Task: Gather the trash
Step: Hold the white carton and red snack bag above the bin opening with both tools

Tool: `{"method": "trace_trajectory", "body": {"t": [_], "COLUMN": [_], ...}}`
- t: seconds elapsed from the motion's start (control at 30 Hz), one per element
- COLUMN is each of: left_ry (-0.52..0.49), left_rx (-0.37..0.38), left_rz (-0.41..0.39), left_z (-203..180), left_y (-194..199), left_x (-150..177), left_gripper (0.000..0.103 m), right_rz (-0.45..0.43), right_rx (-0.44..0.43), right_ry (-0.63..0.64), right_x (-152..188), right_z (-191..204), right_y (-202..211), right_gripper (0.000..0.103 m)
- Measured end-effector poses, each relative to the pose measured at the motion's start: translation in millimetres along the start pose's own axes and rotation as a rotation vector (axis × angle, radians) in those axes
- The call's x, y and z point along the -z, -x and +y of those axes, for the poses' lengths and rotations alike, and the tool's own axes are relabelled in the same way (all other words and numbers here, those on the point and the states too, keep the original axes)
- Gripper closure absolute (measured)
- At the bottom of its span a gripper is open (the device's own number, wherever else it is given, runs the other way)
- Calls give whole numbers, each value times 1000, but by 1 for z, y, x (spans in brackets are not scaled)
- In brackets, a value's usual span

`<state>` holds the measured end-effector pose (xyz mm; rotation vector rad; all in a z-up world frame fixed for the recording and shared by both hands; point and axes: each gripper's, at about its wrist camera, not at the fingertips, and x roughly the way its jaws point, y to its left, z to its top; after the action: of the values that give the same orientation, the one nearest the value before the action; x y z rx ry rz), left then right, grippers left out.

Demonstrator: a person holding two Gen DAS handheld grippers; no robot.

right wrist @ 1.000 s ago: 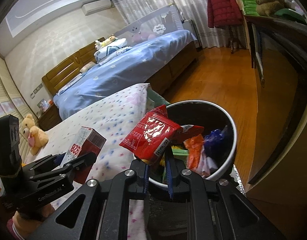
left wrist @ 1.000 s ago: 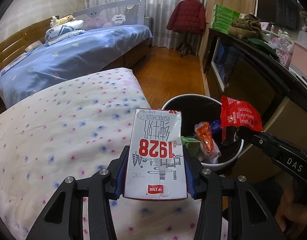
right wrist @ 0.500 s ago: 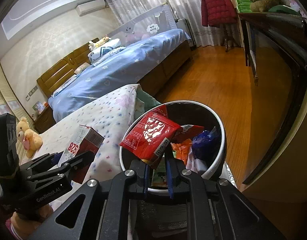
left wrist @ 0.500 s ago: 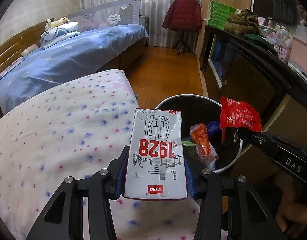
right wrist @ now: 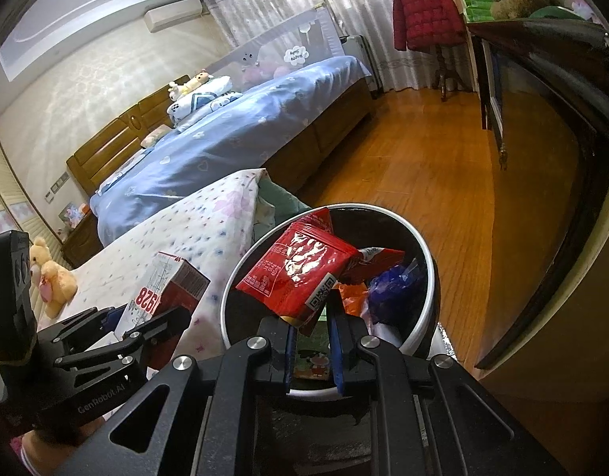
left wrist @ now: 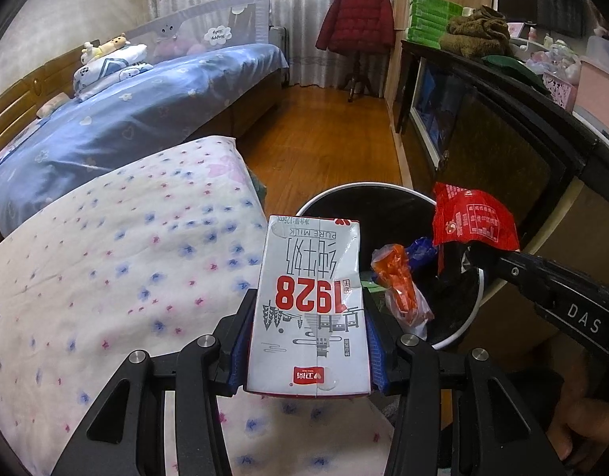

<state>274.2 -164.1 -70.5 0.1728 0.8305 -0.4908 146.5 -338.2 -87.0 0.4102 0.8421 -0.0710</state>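
Clamping the milk carton [left wrist: 310, 309] between its blue pads, your left gripper [left wrist: 308, 317] holds it upside down above the near edge of the flowered bedspread [left wrist: 106, 261], just left of the trash bin [left wrist: 469, 317]. Your right gripper [right wrist: 310, 327] pinches a red snack wrapper [right wrist: 300, 273] over the bin, above the orange and blue wrappers inside.
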Motion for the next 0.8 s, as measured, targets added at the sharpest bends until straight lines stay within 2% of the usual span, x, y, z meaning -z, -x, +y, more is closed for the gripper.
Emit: {"method": "trace_trajectory", "body": {"t": [0.8], "left_ry": [-8], "left_rx": [10], "left_rz": [33], "left_z": [-9], "left_y": [-24], "left_x": [-15], "left_gripper": [57], "right_rz": [39], "right_rx": [22], "right_ry": [-24], "right_x": [-10], "right_z": [-16], "right_y": [-19], "right_gripper": [89]}}
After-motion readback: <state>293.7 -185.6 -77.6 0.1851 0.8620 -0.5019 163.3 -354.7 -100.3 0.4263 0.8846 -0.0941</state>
